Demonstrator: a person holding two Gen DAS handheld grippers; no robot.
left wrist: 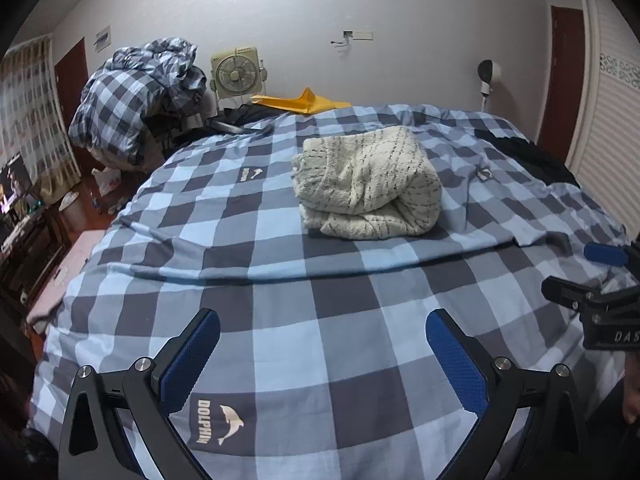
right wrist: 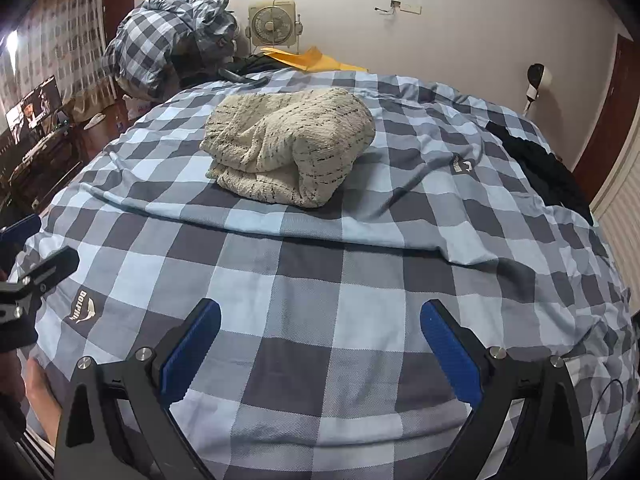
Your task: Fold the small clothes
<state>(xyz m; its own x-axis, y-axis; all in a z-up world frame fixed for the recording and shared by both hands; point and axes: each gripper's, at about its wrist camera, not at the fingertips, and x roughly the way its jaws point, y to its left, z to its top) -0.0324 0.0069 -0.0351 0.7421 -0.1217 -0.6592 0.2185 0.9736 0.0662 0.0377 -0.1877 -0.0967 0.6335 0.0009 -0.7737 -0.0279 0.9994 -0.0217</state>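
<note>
A cream knitted garment with dark flecks (left wrist: 366, 184) (right wrist: 290, 146) lies folded in a thick bundle on the blue-and-grey checked bed cover (left wrist: 280, 304) (right wrist: 320, 280), towards the far half of the bed. My left gripper (left wrist: 322, 332) hovers open over the near part of the cover, well short of the bundle, with nothing between its blue pads. My right gripper (right wrist: 320, 326) is likewise open and empty above the near cover. Each gripper shows at the edge of the other's view: the right gripper (left wrist: 600, 280) to the right, the left gripper (right wrist: 28, 256) to the left.
A dark garment (left wrist: 536, 156) (right wrist: 540, 164) lies at the bed's right edge. A checked duvet heap (left wrist: 136, 100), a box fan (left wrist: 238, 74) and a yellow item (left wrist: 304, 100) sit beyond the far left corner. A wardrobe (left wrist: 608, 140) stands on the right.
</note>
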